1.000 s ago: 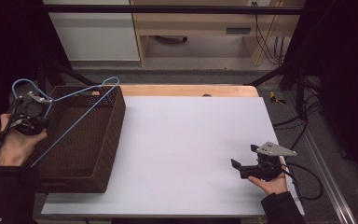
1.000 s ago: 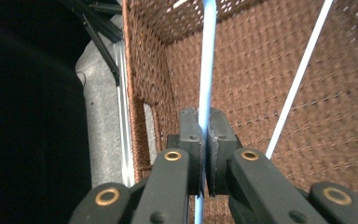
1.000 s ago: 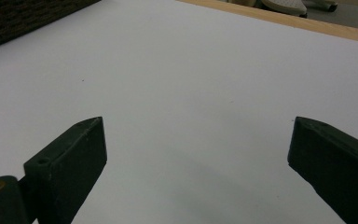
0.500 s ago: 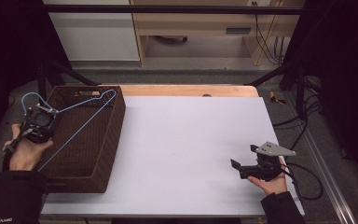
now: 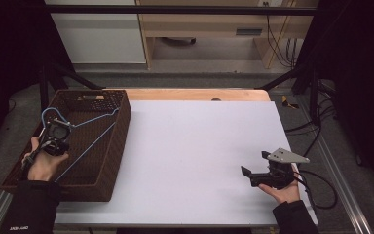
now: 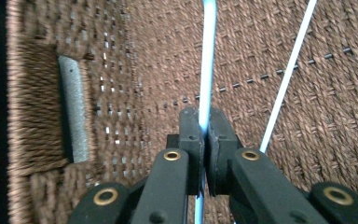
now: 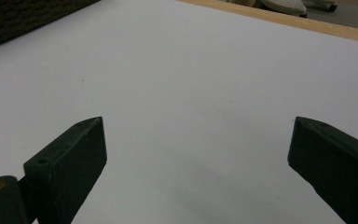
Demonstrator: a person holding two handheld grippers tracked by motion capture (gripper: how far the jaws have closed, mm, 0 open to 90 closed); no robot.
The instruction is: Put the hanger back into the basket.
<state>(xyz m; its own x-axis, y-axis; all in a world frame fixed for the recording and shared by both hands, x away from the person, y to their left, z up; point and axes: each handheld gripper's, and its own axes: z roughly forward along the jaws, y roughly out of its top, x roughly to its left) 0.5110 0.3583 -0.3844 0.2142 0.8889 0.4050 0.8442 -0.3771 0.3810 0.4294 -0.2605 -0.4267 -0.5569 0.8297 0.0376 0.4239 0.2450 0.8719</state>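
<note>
Clearly a thin light-blue wire hanger (image 5: pixel 80 136) lies slanted inside the brown woven basket (image 5: pixel 108 161) at the table's (image 5: pixel 199 146) left edge. Left gripper (image 6: pixel 204 140) pinches its wire, jaws closed tight, apparently pointing downward. Right gripper (image 5: pixel 254 170) rests near the table, jaws wide, empty.
</note>
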